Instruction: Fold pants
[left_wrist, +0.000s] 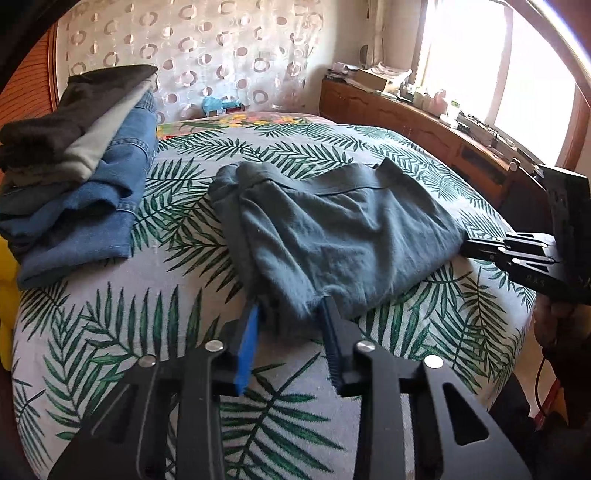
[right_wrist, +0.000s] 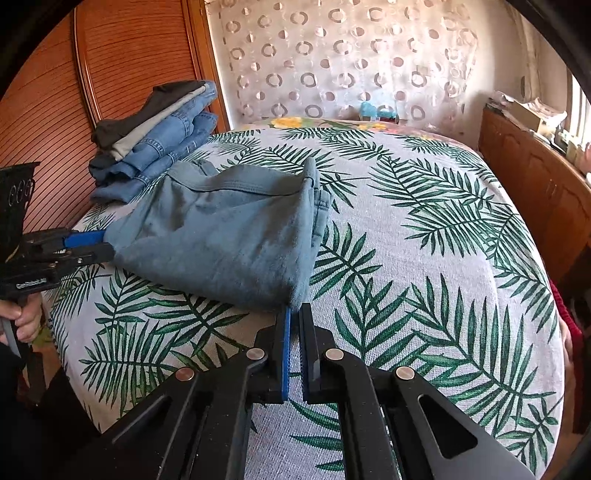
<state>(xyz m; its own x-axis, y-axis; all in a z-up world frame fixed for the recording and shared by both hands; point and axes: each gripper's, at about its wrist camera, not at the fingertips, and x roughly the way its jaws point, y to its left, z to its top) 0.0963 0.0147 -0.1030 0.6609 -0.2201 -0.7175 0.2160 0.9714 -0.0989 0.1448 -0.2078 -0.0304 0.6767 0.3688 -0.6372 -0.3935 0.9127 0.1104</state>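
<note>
Since your right gripper (right_wrist: 294, 314) has its jaws pinched on one near corner of the folded pants (left_wrist: 343, 236) on the bed (left_wrist: 461, 314) while your left gripper (left_wrist: 291, 308) only loosely straddles the other, lifting could drop that corner and undo the fold — two grippers, one pair, one stack of folded clothes (left_wrist: 81, 162) behind.

Dresser clutter (left_wrist: 436, 99) too small to tell — folded stack (left_wrist: 70, 155) edge-cropped.
</note>
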